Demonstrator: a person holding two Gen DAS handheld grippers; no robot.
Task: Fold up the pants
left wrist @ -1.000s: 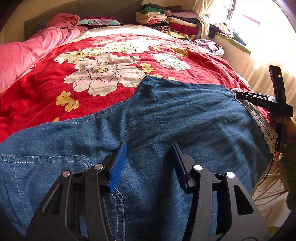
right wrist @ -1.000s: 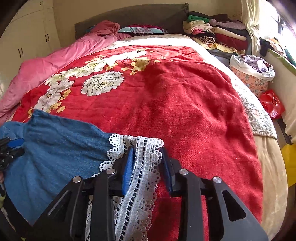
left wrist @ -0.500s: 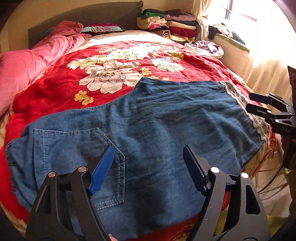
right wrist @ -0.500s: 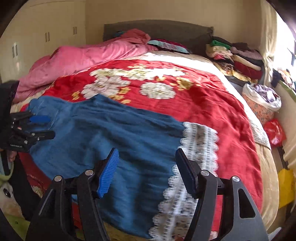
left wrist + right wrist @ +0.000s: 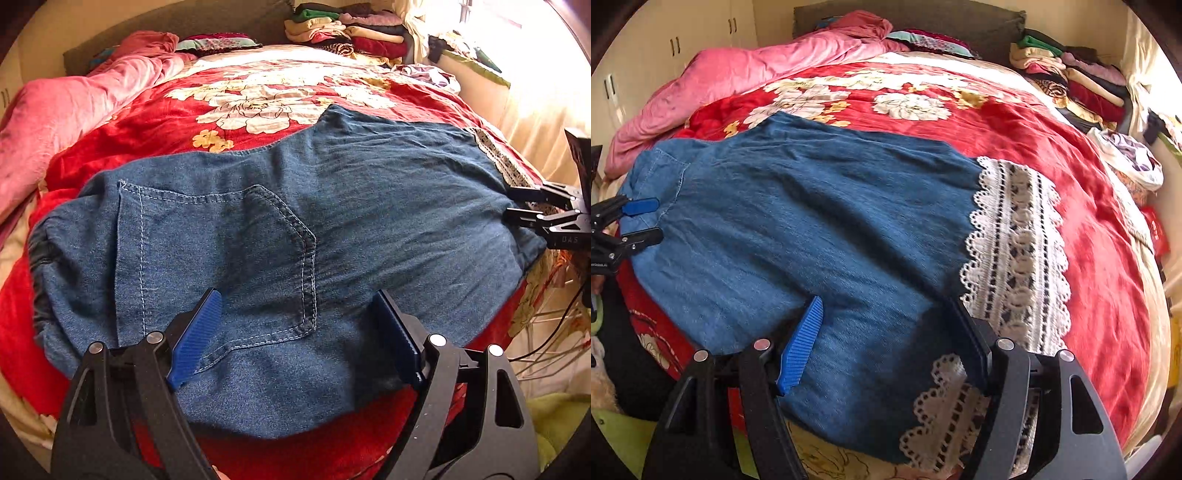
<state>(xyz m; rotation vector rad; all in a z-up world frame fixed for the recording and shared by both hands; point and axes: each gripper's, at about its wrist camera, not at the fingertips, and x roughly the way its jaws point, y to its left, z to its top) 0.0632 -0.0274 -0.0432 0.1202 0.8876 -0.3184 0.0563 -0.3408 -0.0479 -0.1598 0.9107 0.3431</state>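
Note:
Blue denim pants (image 5: 332, 229) lie flat across the near part of the bed, back pocket (image 5: 214, 258) up at the waist end, white lace hem (image 5: 1015, 251) at the leg end. My left gripper (image 5: 295, 328) is open and empty, just above the waist end by the pocket. My right gripper (image 5: 886, 332) is open and empty above the leg end, beside the lace. Each gripper shows in the other's view, the right one (image 5: 532, 206) at the lace hem, the left one (image 5: 639, 218) at the waist.
The pants rest on a red floral blanket (image 5: 258, 96) covering the bed. A pink quilt (image 5: 738, 74) lies bunched at the far left. Stacked folded clothes (image 5: 1078, 81) sit at the far right by the headboard. A bag of clothes (image 5: 1126, 155) stands beside the bed.
Both grippers have opened wide and let go of the pants. Both have pulled back and up, so the pants now lie spread flat on the blanket.

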